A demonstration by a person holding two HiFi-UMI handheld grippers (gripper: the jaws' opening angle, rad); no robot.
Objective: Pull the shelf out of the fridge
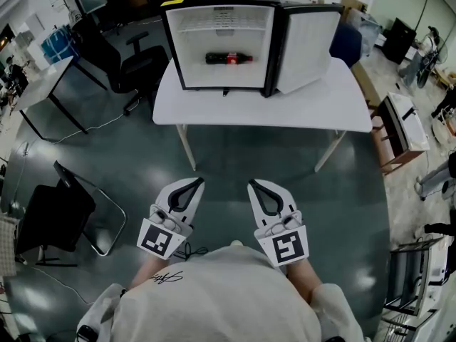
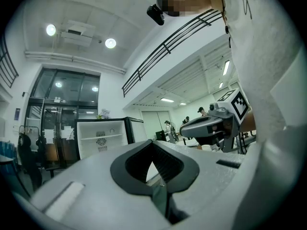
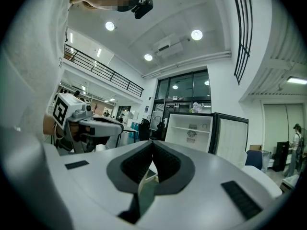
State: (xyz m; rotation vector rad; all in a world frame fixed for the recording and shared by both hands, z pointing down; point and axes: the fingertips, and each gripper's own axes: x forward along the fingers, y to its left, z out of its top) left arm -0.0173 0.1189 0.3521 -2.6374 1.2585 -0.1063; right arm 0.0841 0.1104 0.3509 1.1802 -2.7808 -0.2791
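A small black fridge (image 1: 221, 45) stands on a white table (image 1: 299, 109) with its door (image 1: 306, 48) swung open to the right. Its white shelf (image 1: 224, 26) sits high in the white interior, and a cola bottle (image 1: 228, 58) lies on the fridge floor below it. Both grippers are well short of the table, close to the person's body. My left gripper (image 1: 196, 182) and my right gripper (image 1: 253, 185) are shut and hold nothing. In the left gripper view my left gripper (image 2: 153, 143) points level toward the distant fridge (image 2: 100, 138). My right gripper (image 3: 153, 145) likewise faces the fridge (image 3: 192, 131) and shelf (image 3: 189, 130).
An office chair (image 1: 132, 66) stands left of the table and a folding chair (image 1: 64, 212) at the near left. A second table (image 1: 43, 87) is at the far left. Boxes and racks (image 1: 399, 130) line the right side. Grey floor (image 1: 235, 169) lies between me and the table.
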